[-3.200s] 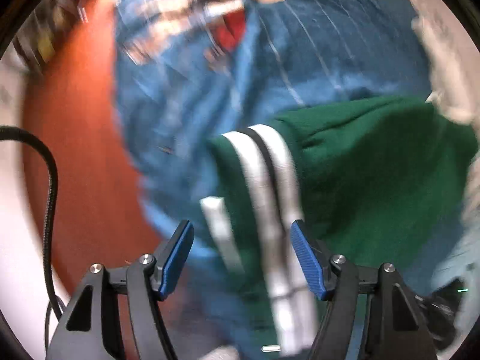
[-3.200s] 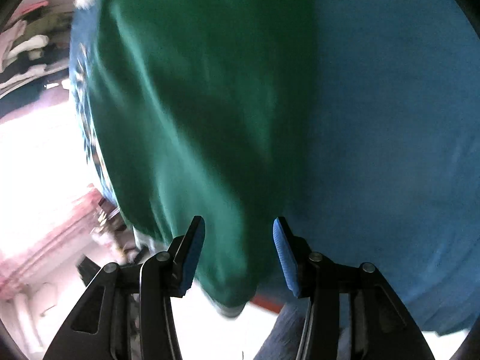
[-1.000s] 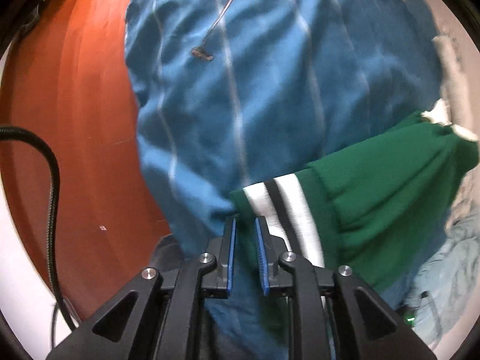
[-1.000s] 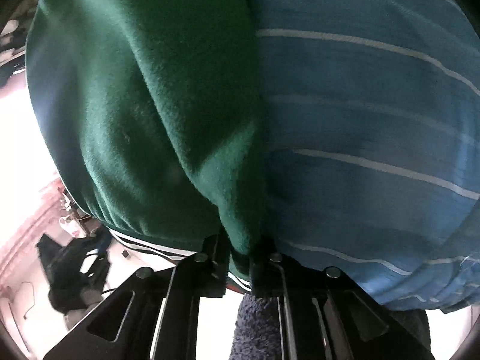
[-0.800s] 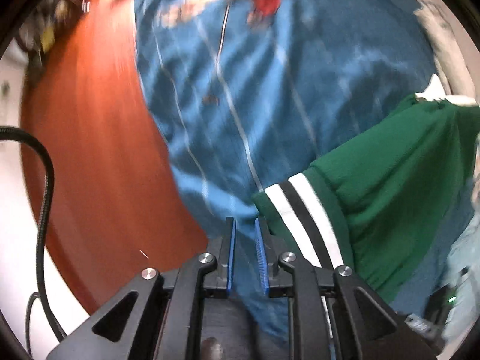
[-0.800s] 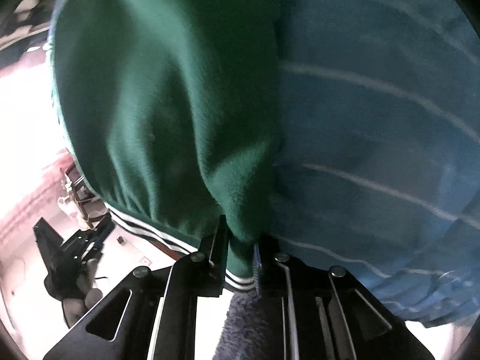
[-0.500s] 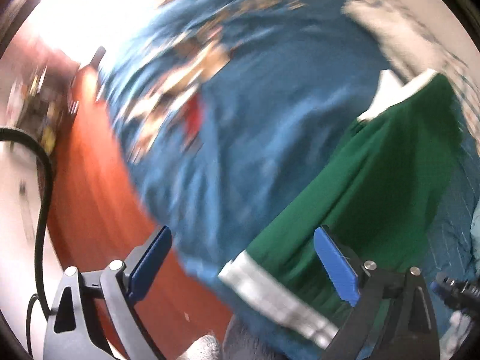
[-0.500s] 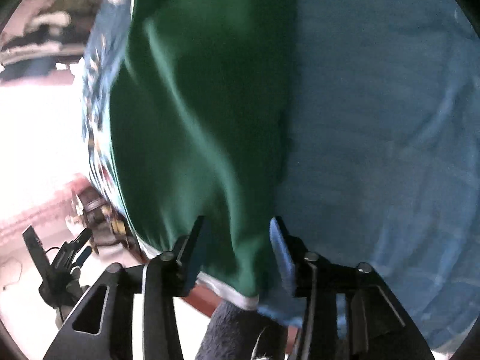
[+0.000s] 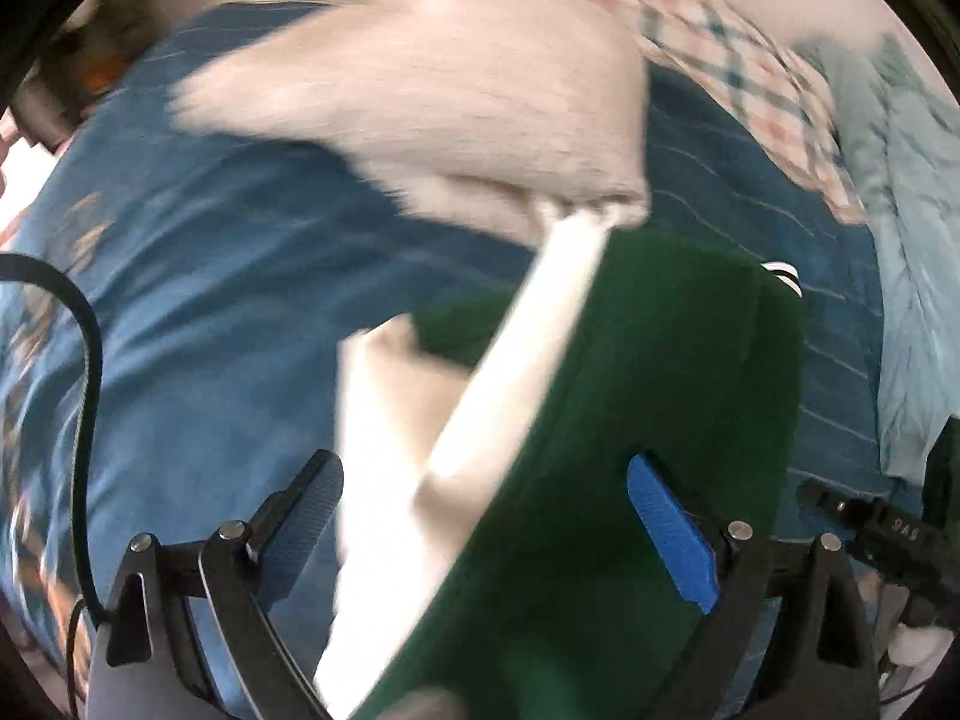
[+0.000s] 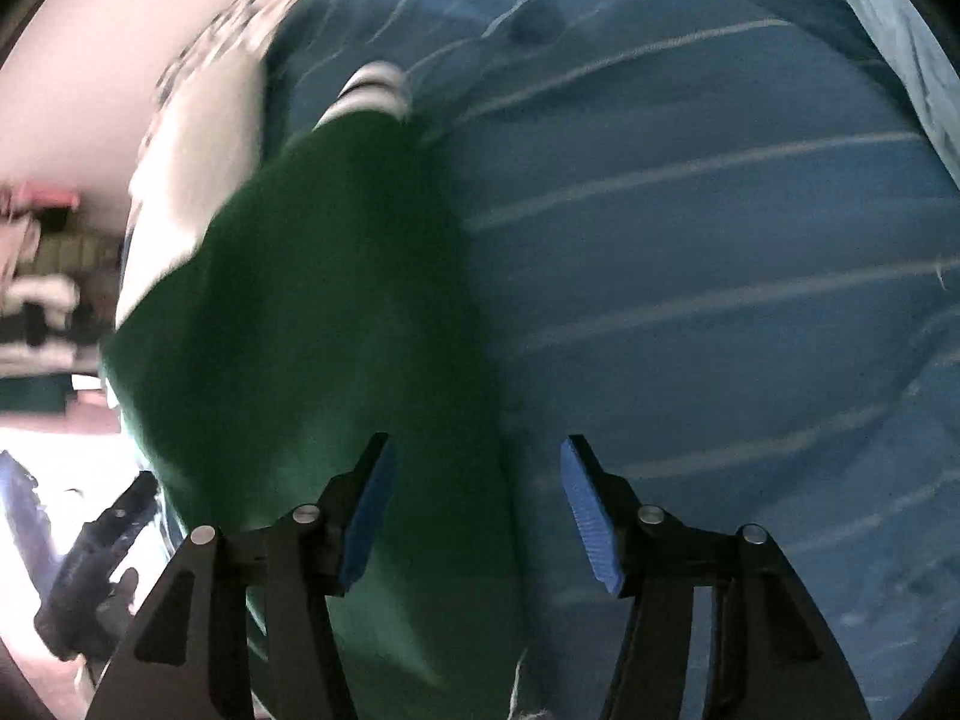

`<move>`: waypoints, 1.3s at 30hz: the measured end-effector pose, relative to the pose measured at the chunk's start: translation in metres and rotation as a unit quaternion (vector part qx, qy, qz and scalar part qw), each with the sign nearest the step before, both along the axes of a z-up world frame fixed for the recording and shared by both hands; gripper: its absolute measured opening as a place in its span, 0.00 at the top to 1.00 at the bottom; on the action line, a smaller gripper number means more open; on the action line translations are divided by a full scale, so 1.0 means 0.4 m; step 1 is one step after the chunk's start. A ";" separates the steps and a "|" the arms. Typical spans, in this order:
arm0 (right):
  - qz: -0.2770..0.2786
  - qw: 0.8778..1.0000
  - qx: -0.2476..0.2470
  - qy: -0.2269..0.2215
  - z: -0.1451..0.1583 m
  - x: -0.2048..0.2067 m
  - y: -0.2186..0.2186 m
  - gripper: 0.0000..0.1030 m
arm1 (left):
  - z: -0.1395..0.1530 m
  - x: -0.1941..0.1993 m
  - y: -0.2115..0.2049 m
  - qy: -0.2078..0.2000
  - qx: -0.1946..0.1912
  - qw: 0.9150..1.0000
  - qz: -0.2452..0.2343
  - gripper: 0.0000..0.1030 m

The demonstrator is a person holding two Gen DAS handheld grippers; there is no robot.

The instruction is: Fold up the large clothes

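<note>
A dark green garment (image 9: pixel 630 432) with a white band (image 9: pixel 516 360) and a black-and-white striped cuff (image 9: pixel 783 276) lies on a blue striped bedspread (image 9: pixel 198 300). My left gripper (image 9: pixel 486 516) is open above it, with the white band and green cloth between its blue pads, not pinched. In the right wrist view the green garment (image 10: pixel 336 324) stretches away to its striped cuff (image 10: pixel 372 90). My right gripper (image 10: pixel 477 516) is open over the garment's right edge, empty. The views are motion-blurred.
A white fluffy cloth (image 9: pixel 432 96) and a plaid cloth (image 9: pixel 744 78) lie beyond the garment. A pale blue sheet (image 9: pixel 906 276) is bunched at the right. The bedspread (image 10: pixel 720 300) fills the right wrist view; a room with shelves (image 10: pixel 36 276) shows at its left.
Both grippers were shut on the green garment a second ago and have let go and opened. Both have swung toward the far end of the garment, with the white cloth now in view.
</note>
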State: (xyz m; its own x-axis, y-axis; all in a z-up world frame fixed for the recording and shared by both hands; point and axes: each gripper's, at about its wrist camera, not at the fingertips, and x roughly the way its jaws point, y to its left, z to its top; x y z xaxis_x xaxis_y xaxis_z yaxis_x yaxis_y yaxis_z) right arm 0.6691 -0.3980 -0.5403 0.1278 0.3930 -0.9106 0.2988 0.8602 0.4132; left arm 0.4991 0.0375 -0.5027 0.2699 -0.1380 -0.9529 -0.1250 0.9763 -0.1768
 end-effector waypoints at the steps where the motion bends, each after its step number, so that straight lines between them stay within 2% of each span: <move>1: -0.006 1.000 -0.002 0.002 -0.005 0.015 -0.010 0.43 | -0.022 0.030 -0.011 0.011 -0.008 1.000 -0.010 0.07; 2: -0.011 1.000 -0.003 0.004 -0.007 0.020 0.002 0.43 | -0.031 0.039 -0.029 0.016 -0.013 1.000 -0.018 0.09; 3: -0.015 1.000 -0.004 0.006 -0.010 0.025 -0.004 0.43 | -0.040 0.048 -0.044 0.015 -0.023 0.999 -0.029 0.19; 4: -0.021 1.000 -0.006 0.010 -0.011 0.034 -0.022 0.43 | -0.041 0.051 -0.054 0.009 -0.025 0.999 -0.036 0.59; 5: -0.026 1.000 -0.006 0.012 -0.024 -0.004 0.041 0.43 | -0.035 0.045 -0.065 0.011 -0.025 0.999 -0.037 0.96; 8: -0.042 0.999 -0.004 0.020 -0.046 -0.030 0.055 0.43 | 0.029 0.006 -0.020 -0.028 -0.056 0.998 0.004 0.96; 10: -0.042 0.999 -0.007 0.021 -0.044 -0.055 0.033 0.43 | 0.088 -0.023 0.037 -0.042 -0.087 0.995 0.033 0.96; 12: -0.040 0.999 -0.008 0.021 -0.037 -0.070 0.040 0.43 | 0.099 -0.026 0.089 -0.038 -0.103 0.992 0.057 0.96; 13: -0.038 0.999 -0.006 0.021 -0.031 -0.067 0.038 0.43 | 0.083 -0.026 0.128 -0.029 -0.107 0.991 0.077 0.96; 16: -0.023 1.000 -0.005 0.018 -0.009 -0.066 0.043 0.43 | -0.014 0.005 0.180 0.006 -0.096 0.991 0.089 0.93; 17: -0.016 1.000 -0.007 0.019 -0.001 -0.062 0.054 0.43 | -0.046 0.016 0.178 0.021 -0.095 0.992 0.085 0.89; 19: 0.001 1.000 -0.008 0.017 0.018 -0.055 0.083 0.43 | -0.107 0.027 0.183 0.053 -0.108 0.991 0.059 0.87; 21: 0.021 1.000 -0.004 0.013 0.041 -0.049 0.118 0.43 | -0.112 0.026 0.198 0.058 -0.137 0.988 0.049 0.86; 23: 0.047 0.999 0.003 0.003 0.074 -0.054 0.154 0.43 | -0.077 0.012 0.217 0.058 -0.160 0.984 0.050 0.80; 24: 0.065 0.998 0.009 0.000 0.090 -0.064 0.177 0.43 | -0.047 -0.003 0.227 0.050 -0.159 0.985 0.050 0.78; 25: 0.083 0.996 0.017 0.000 0.103 -0.080 0.199 0.43 | -0.013 -0.024 0.238 0.042 -0.154 0.986 0.052 0.70; 26: 0.096 0.995 0.024 0.001 0.112 -0.095 0.211 0.43 | 0.020 -0.048 0.246 0.036 -0.143 0.988 0.056 0.53; 27: 0.110 0.993 0.032 0.005 0.118 -0.113 0.229 0.43 | 0.037 -0.066 0.256 0.030 -0.133 0.989 0.058 0.43; 28: 0.127 0.991 0.042 0.011 0.120 -0.139 0.256 0.43 | 0.068 -0.094 0.265 0.019 -0.115 0.991 0.059 0.27; 31: 0.187 0.979 0.062 0.043 0.086 -0.220 0.352 0.43 | 0.138 -0.220 0.279 0.003 -0.061 0.996 0.062 0.27; 34: 0.258 0.961 0.018 0.102 -0.035 -0.322 0.453 0.42 | 0.125 -0.355 0.310 0.008 -0.027 0.997 0.072 0.22; 36: 0.289 0.950 -0.023 0.115 -0.102 -0.370 0.496 0.42 | 0.089 -0.429 0.301 0.019 -0.001 0.996 0.086 0.21; 38: 0.306 0.946 -0.028 0.104 -0.086 -0.381 0.507 0.42 | 0.057 -0.527 0.293 0.047 0.026 0.993 0.104 0.21; 39: 0.297 0.949 -0.010 0.101 -0.066 -0.376 0.492 0.42 | 0.042 -0.556 0.278 0.056 0.035 0.991 0.114 0.21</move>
